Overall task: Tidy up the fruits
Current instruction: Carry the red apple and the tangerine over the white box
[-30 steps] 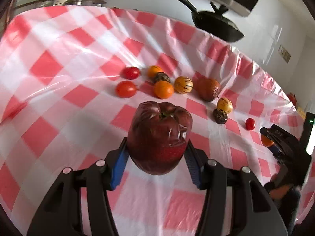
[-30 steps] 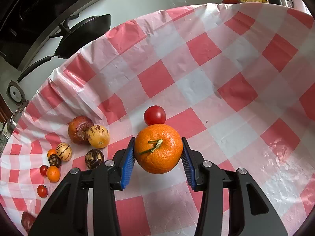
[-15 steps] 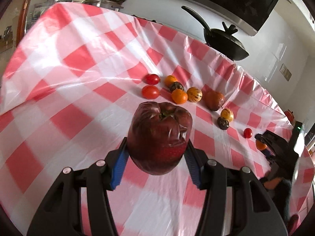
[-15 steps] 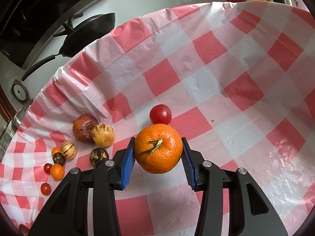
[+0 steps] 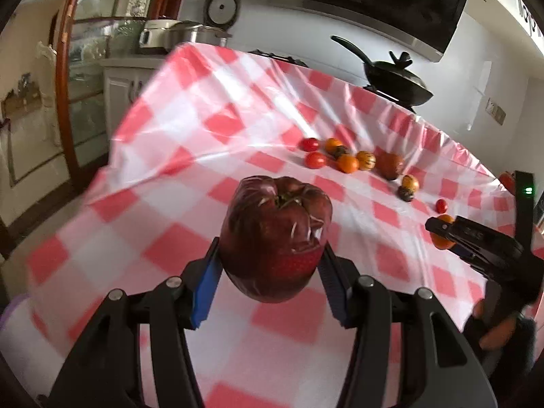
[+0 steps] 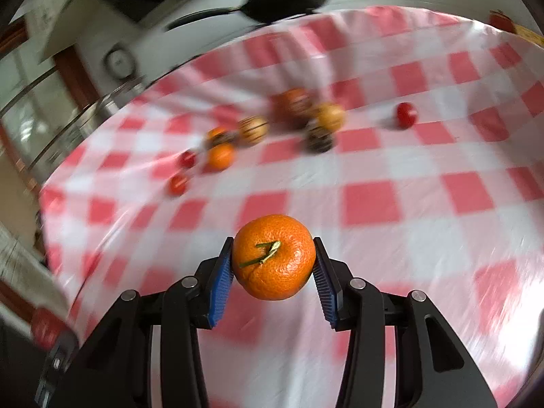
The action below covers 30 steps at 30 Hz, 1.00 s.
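Observation:
My left gripper is shut on a dark red apple wrapped in clear film, held above the red-and-white checked tablecloth. My right gripper is shut on an orange mandarin with a green stem, also off the cloth. In the left wrist view the right gripper appears at the right edge with the mandarin in it. A cluster of small fruits lies far back on the cloth: red tomatoes, small oranges, a striped yellow fruit and a brown fruit.
A lone red tomato lies right of the cluster. A black pan sits beyond the table's far edge, with steel pots at the back left. The cloth's left edge drops off toward a cabinet. A hand holds the right gripper.
Both grippers have pulled back from the fruit cluster, which now looks smaller and farther. The right wrist view has swung and rolled, blurring the scene. Both fruits stay gripped.

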Each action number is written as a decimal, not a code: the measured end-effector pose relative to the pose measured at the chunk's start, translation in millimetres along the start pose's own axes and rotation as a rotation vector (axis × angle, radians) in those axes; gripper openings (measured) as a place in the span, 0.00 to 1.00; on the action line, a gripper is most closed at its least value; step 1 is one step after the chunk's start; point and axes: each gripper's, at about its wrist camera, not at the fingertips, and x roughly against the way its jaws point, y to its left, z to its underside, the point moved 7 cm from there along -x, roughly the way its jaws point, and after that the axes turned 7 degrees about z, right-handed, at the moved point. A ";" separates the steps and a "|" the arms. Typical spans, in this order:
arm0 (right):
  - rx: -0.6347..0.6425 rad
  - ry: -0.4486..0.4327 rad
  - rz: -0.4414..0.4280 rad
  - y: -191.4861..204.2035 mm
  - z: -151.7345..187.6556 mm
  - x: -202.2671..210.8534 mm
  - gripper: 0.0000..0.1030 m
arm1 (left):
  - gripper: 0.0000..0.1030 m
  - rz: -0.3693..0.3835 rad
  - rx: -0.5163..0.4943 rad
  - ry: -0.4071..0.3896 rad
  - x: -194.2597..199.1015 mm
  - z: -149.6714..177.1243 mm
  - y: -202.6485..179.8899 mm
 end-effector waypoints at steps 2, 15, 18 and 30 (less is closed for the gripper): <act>0.046 0.006 -0.022 21.5 14.7 13.3 0.43 | 0.53 -0.025 -0.006 -0.008 14.4 1.1 13.4; 0.374 0.043 -0.159 147.2 95.5 77.8 0.43 | 0.53 -0.127 -0.039 -0.080 99.4 19.9 83.9; 0.462 0.056 -0.208 175.2 117.0 85.8 0.43 | 0.53 -0.169 -0.025 -0.083 117.5 30.3 109.4; 0.905 0.149 -0.381 287.3 248.4 106.3 0.43 | 0.53 -0.372 0.174 0.030 167.2 112.3 234.8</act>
